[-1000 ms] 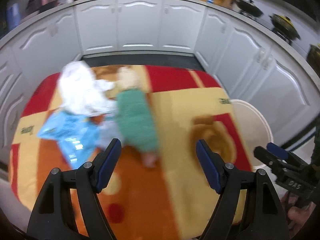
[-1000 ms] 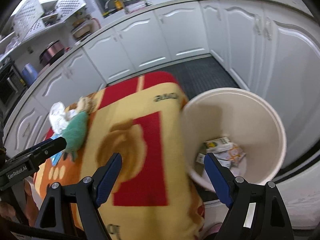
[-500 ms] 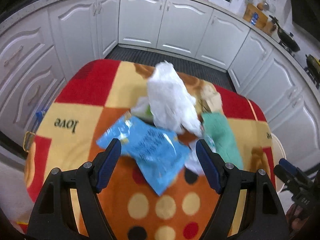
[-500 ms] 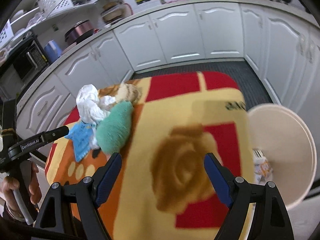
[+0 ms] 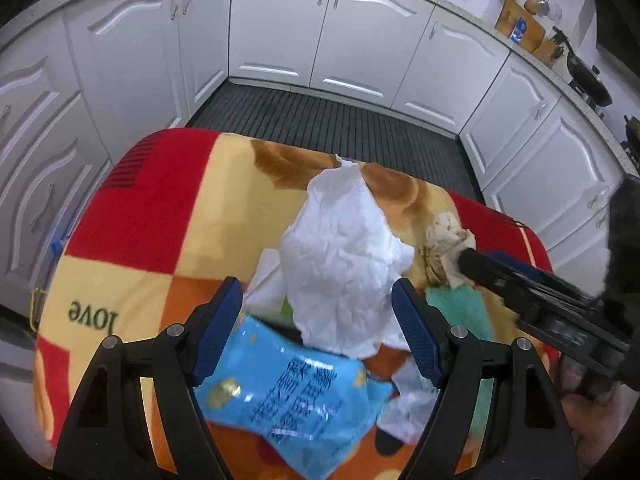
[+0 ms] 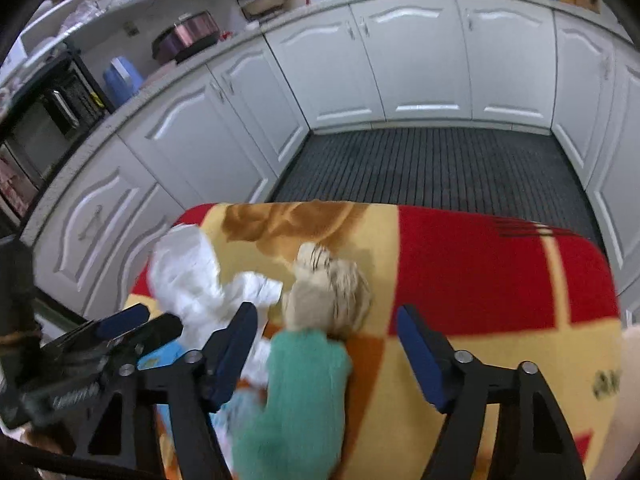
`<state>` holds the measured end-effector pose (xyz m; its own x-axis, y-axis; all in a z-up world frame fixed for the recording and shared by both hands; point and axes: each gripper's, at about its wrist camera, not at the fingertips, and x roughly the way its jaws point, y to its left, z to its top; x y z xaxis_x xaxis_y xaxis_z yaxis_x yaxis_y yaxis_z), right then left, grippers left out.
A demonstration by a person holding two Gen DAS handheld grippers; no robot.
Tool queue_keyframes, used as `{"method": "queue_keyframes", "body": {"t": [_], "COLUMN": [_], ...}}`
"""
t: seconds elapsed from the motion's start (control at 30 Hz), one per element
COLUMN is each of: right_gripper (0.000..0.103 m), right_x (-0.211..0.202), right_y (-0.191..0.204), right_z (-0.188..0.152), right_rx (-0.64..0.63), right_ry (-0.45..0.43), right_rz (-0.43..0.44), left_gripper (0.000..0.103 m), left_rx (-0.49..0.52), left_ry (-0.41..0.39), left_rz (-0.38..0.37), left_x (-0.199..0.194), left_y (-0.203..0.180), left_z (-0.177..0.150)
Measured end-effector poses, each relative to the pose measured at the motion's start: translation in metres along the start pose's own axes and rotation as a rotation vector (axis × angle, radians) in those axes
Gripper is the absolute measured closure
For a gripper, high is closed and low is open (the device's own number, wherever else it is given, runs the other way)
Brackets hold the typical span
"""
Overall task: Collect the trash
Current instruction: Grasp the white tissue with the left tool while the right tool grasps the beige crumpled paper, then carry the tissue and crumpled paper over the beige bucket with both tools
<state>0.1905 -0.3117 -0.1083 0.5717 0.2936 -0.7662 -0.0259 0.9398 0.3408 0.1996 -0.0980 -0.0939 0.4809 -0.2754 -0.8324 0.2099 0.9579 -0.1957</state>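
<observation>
We've got both sets of tongs spread wide over the table point(image 5: 132, 216), which is covered in a red, yellow and orange cloth, and neither is pinching anything yet.

The left tongs point(image 5: 318, 332) sit right at the trash pile: a crumpled white tissue point(image 5: 344, 256) sticks up between and just ahead of the two fingers, and a blue wrapper point(image 5: 288, 404) lies flat between them, closer in, partly under the tissue. More white scraps point(image 5: 412, 404) lie by the right finger. Off to the right of these tongs there's a beige wad point(image 5: 446, 236) and a green cloth point(image 5: 464, 308), with the other tool reaching in over them.

From the right tongs point(image 6: 324, 344) we see the green cloth point(image 6: 296, 400) lying between the fingers, blurry, close to the left one. The beige wad point(image 6: 328, 292) sits just ahead of it, touching it. The tissue point(image 6: 188, 276) is ahead and to the left, beyond the left finger, with the left tongs point(image 6: 136, 326) poking in beside it. A sliver of the blue wrapper point(image 6: 160, 356) shows behind that finger.
</observation>
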Motion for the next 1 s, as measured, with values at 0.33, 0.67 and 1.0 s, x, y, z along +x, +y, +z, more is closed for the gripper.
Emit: {"method": "queue_keyframes", "body": {"t": [0.33, 0.67, 1.0], "right_gripper": [0.081, 0.082, 0.082], "right_x": [-0.013, -0.121, -0.166], "right_y": [-0.014, -0.018, -0.017], "right_z": [-0.011, -0.039, -0.084], "right_rx": [0.006, -0.002, -0.008], "right_ry": [-0.03, -0.202, -0.249], "right_rz": [0.085, 0.124, 0.093], "left_gripper": [0.092, 0.092, 0.092], "left_rx": [0.034, 0.014, 0.107], "left_ry": [0.056, -0.085, -0.115], "left_rz": [-0.083, -0.182, -0.235], "left_x": [0.012, -0.078, -0.12], "left_y": [-0.011, -0.021, -0.057], "left_z": [-0.005, 0.004, -0.038]}}
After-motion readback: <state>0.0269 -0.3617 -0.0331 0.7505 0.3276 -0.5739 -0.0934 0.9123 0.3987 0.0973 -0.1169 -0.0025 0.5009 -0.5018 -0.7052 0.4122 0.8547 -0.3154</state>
